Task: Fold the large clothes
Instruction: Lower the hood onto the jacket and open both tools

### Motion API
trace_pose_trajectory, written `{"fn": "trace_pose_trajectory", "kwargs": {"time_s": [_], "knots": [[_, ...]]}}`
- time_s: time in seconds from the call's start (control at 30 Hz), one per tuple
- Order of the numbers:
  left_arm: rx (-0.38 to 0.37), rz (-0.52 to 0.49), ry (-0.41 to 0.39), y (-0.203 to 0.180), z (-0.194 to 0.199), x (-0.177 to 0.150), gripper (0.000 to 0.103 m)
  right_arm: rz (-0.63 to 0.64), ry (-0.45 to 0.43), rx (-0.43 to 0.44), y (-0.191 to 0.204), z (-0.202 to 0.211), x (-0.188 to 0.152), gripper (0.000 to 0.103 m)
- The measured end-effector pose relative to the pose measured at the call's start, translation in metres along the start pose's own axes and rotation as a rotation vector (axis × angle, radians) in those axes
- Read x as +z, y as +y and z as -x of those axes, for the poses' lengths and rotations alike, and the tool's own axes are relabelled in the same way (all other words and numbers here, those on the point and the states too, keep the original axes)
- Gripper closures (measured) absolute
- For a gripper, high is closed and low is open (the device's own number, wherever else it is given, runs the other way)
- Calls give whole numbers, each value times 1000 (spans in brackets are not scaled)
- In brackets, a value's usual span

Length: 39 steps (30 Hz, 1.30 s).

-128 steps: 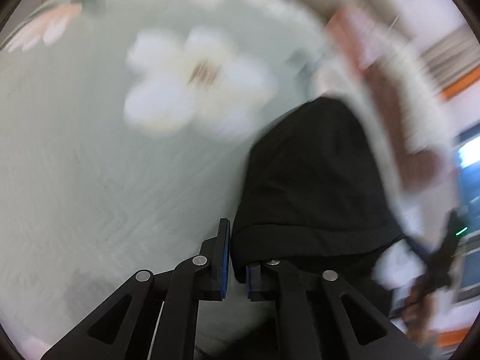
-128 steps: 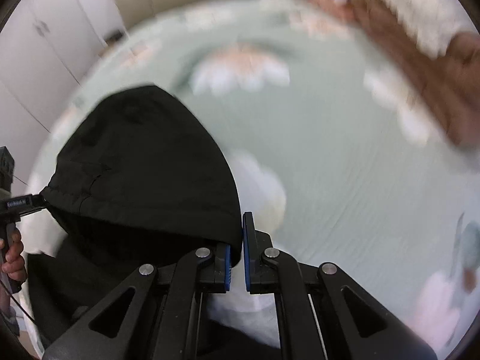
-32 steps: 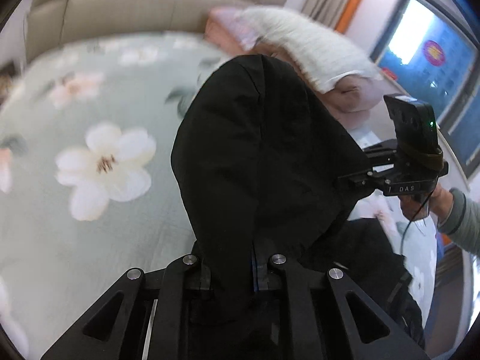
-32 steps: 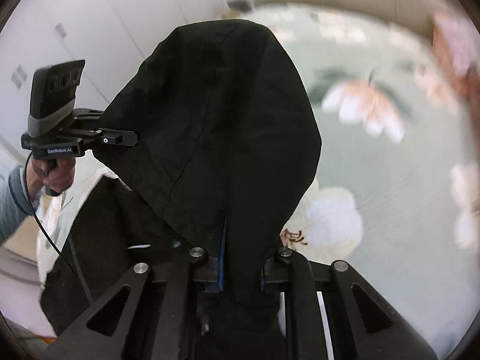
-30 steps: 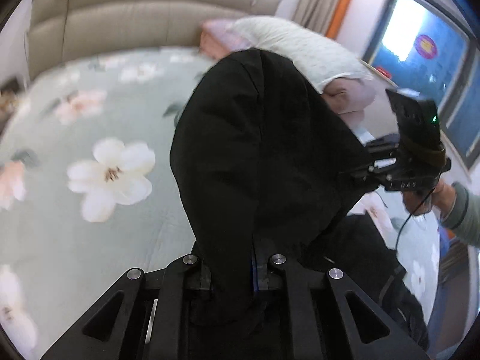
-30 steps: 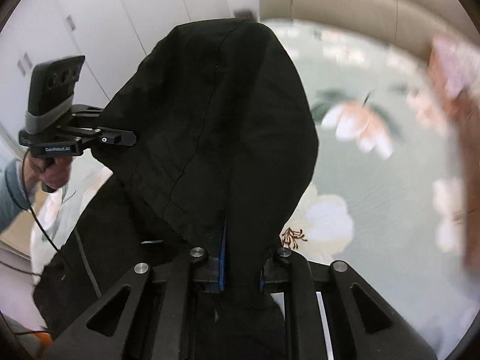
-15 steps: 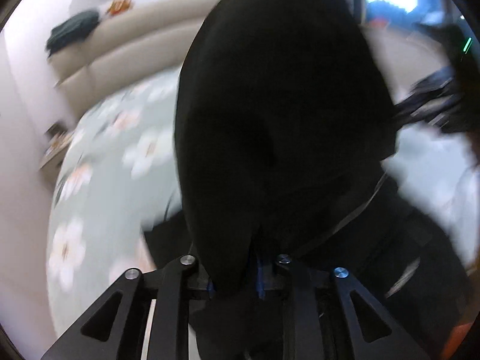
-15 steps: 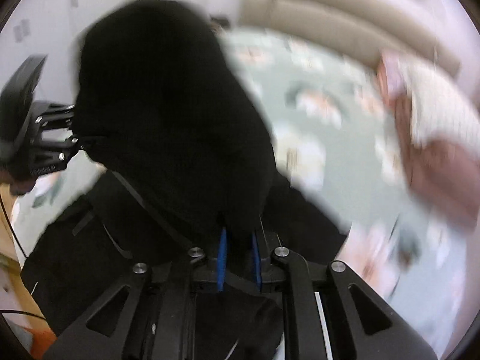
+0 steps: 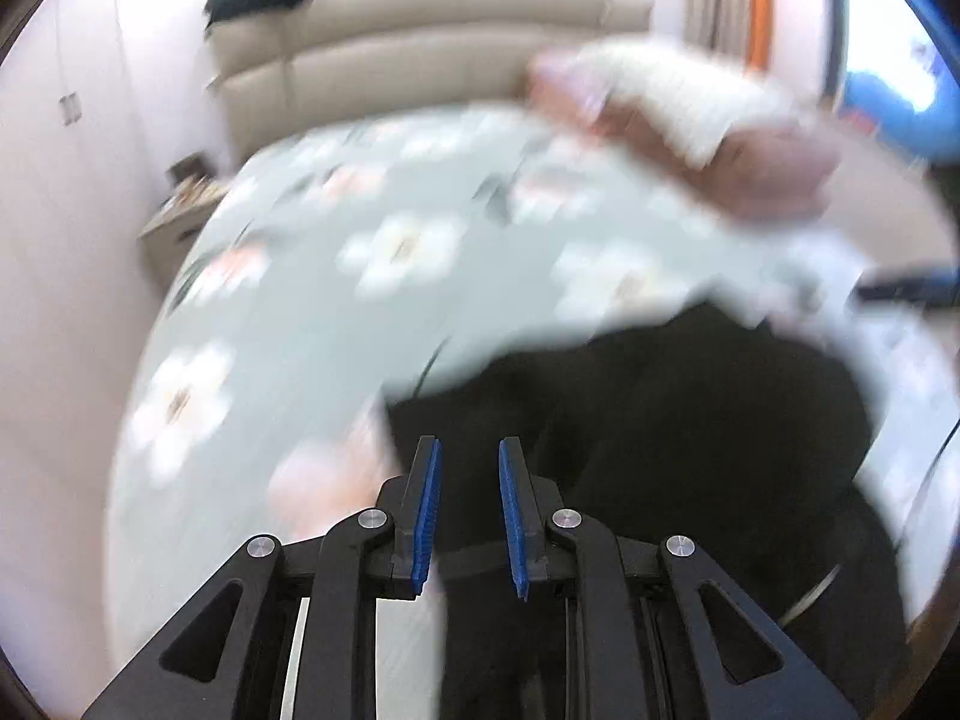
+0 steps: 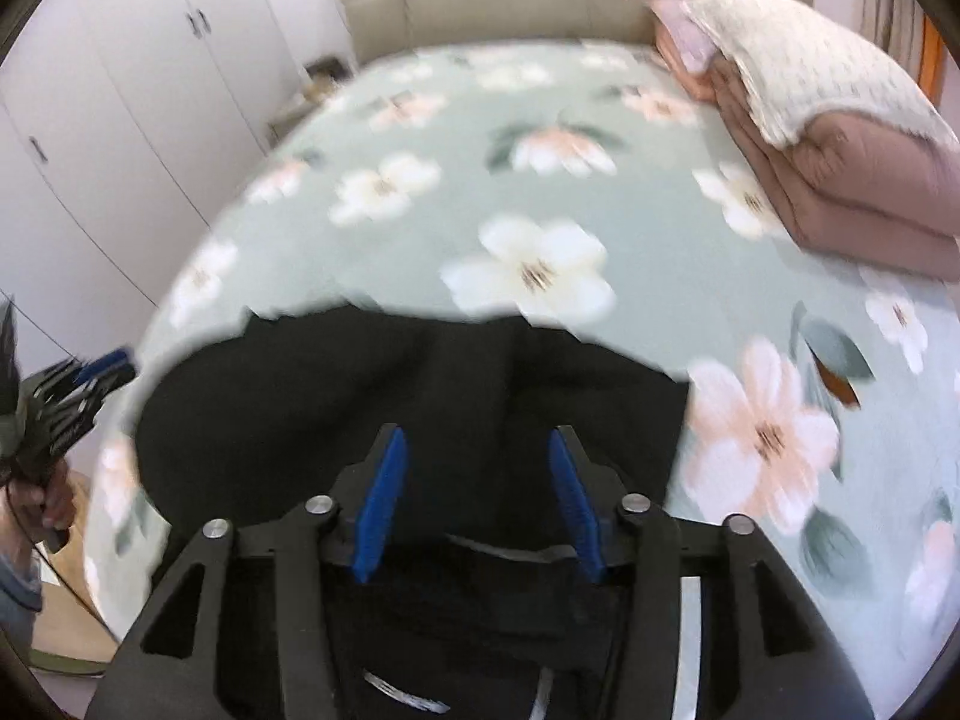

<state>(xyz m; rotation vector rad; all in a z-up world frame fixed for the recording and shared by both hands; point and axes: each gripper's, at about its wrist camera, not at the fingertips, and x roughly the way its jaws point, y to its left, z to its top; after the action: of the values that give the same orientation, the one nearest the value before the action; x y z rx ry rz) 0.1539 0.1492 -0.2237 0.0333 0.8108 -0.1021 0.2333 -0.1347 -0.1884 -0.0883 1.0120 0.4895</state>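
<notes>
Right gripper (image 10: pixel 474 498): blue pads stand well apart, nothing pinched between them; the jaws have just been opening. The black garment (image 10: pixel 414 396) lies on the bed below and ahead of them, clear of the pads. Its far edge runs roughly straight across the view, ragged with blur at the left corner; its right edge drops steeply beside a pink flower print.

Left gripper (image 9: pixel 467 510): pads closer together than the right pair, a clear gap between them, holding nothing; the jaws have just closed a little. In the left wrist view the same garment spreads ahead and to the right, its left edge just beside the left pad line. This view is heavily motion-blurred.

Seen from the right wrist, the left gripper sits off the garment's left corner, gripped by a hand (image 10: pixel 42 498).

Beyond the garment: the green floral bedspread (image 10: pixel 648 192) lies flat and open across its middle and left. Stacked folded bedding (image 10: pixel 840 138) occupies the far right corner. A beige headboard (image 10: pixel 576 0) closes the far side; white wardrobe doors (image 10: pixel 120 78) line the left.
</notes>
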Motion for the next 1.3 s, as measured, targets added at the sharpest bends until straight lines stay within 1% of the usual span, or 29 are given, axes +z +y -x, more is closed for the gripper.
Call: {"fn": "trace_pose_trajectory", "kwargs": {"time_s": [0.03, 0.07, 0.1, 0.13, 0.17, 0.2, 0.23, 0.27, 0.3, 0.33, 0.4, 0.43, 0.47, 0.57, 0.6, 0.67, 0.7, 0.73, 0.77, 0.8, 0.97, 1.0, 1.1, 1.13, 1.17, 1.2, 1.23, 1.27, 1.3], "knots": [[-51, 5, -41, -6, 1, 15, 82, 6, -8, 7, 13, 2, 0, 49], [-140, 8, -65, -16, -4, 30, 82, 18, -12, 6, 25, 3, -1, 49], [-185, 9, -63, -21, -9, 34, 82, 28, -10, 1, 32, 2, -1, 49], [-265, 17, -39, -31, -21, 34, 82, 32, -7, 2, 36, 1, -1, 49], [-310, 26, -2, -40, -30, 28, 82, 28, -1, 12, 40, 0, -1, 49], [-366, 41, 72, -49, -47, 15, 82, 21, 4, 22, 37, -3, -7, 49], [-387, 49, 111, -51, -54, 0, 82, 15, 13, 35, 40, -5, -8, 49], [-415, 73, 202, -61, -71, -28, 82, 14, 24, 40, 42, -9, -8, 49], [-422, 85, 255, -70, -74, -52, 83, 14, 30, 40, 39, -11, -6, 49], [-413, 101, 346, -81, -89, -84, 84, 11, 40, 45, 45, -14, -7, 49], [-393, 116, 410, -98, -96, -114, 86, -6, 61, 69, 46, -24, -12, 49], [-391, 136, 411, -100, -95, -123, 86, -16, 73, 77, 49, -33, -16, 49], [-395, 172, 387, -98, -89, -127, 85, -21, 88, 79, 52, -42, -18, 49], [-401, 237, 349, -87, -75, -128, 84, -16, 151, 70, 69, -77, -44, 49], [-401, 249, 346, -85, -73, -126, 85, -8, 185, 64, 73, -89, -58, 50], [-393, 249, 354, -81, -74, -132, 85, 32, 257, -3, 76, -112, -91, 54], [-389, 244, 363, -79, -77, -136, 85, 47, 310, -36, 73, -127, -119, 59], [-397, 246, 378, -77, -78, -141, 85, 20, 353, -30, 64, -137, -142, 59], [-409, 253, 390, -83, -77, -146, 85, -10, 360, -19, 56, -140, -154, 61], [-420, 258, 395, -84, -76, -148, 85, -33, 340, 2, 49, -136, -164, 62], [-408, 192, 375, -89, -49, -133, 85, -29, 319, 36, 46, -118, -160, 61], [-416, 187, 357, -83, -42, -126, 85, -16, 317, 38, 46, -114, -159, 61], [-444, 202, 252, -69, -13, -95, 83, 2, 315, 41, 45, -100, -160, 61], [-435, 212, 236, -66, -14, -87, 77, 0, 313, 43, 44, -95, -161, 61], [-406, 237, 217, -60, -16, -83, 61, -5, 306, 41, 43, -88, -160, 61], [-364, 252, 218, -56, -21, -83, 52, -17, 288, 39, 42, -79, -157, 58], [-276, 252, 254, -53, -39, -88, 49, -31, 259, 41, 42, -69, -154, 58], [-237, 237, 300, -52, -53, -97, 50, -38, 238, 49, 44, -60, -150, 58], [-226, 232, 351, -51, -66, -108, 51, -43, 204, 61, 46, -50, -144, 57]]}}
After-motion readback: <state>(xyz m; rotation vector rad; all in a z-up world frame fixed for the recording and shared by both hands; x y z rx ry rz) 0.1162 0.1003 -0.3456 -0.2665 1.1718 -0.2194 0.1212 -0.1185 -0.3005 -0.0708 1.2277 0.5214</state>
